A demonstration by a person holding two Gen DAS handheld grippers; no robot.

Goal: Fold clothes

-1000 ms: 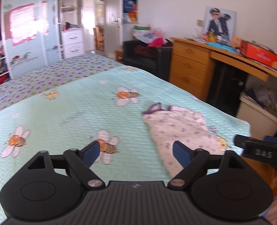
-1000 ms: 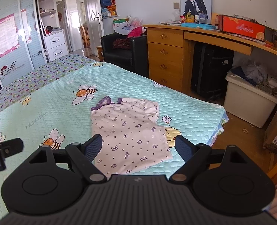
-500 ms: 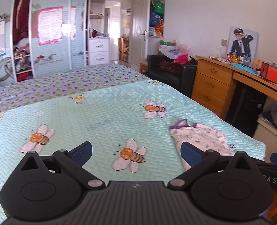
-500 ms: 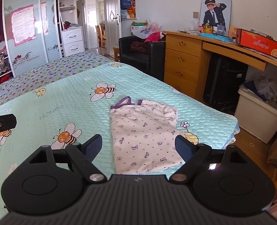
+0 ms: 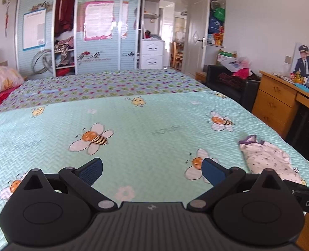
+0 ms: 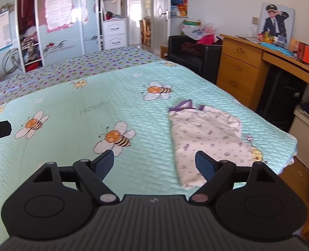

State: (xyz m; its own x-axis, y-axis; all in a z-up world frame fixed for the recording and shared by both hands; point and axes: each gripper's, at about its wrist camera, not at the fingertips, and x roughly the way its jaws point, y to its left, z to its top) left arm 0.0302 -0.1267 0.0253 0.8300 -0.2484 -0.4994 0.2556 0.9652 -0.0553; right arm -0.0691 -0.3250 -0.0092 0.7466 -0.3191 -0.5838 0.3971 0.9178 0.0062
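Blue ribbed pads faced each other across a wide gap on my left tongs (image 5: 151,172), nothing between them but quilted bedspread; the right tongs (image 6: 154,164) stood spread as well, empty, their right pad in front of the near hem of the folded garment (image 6: 208,138).

That garment, white with small purple print and a purple trimmed neck, lay flat on the bed (image 6: 74,108) as a narrow packet, neckline toward twelve o'clock. In the left wrist view it sat out at three o'clock (image 5: 267,156), well apart from those tongs. I judged the fold on this piece finished or nearly so, and the step in hand to be a swing away from it, both tongs free. The next move, as I read it, called for either a fresh piece of clothing, though none showed on the bedspread, or a return to tidy this packet.

Edges mattered on the right: the garment rested near the bed's corner, with the drop to the floor at three to four o'clock, a storage bin (image 6: 307,140) below and the wooden desk (image 6: 240,69) beyond. From nine to twelve o'clock the bedspread ran open and bare, ample room to spread cloth. A pillow (image 5: 1,79) lay far off at ten o'clock.
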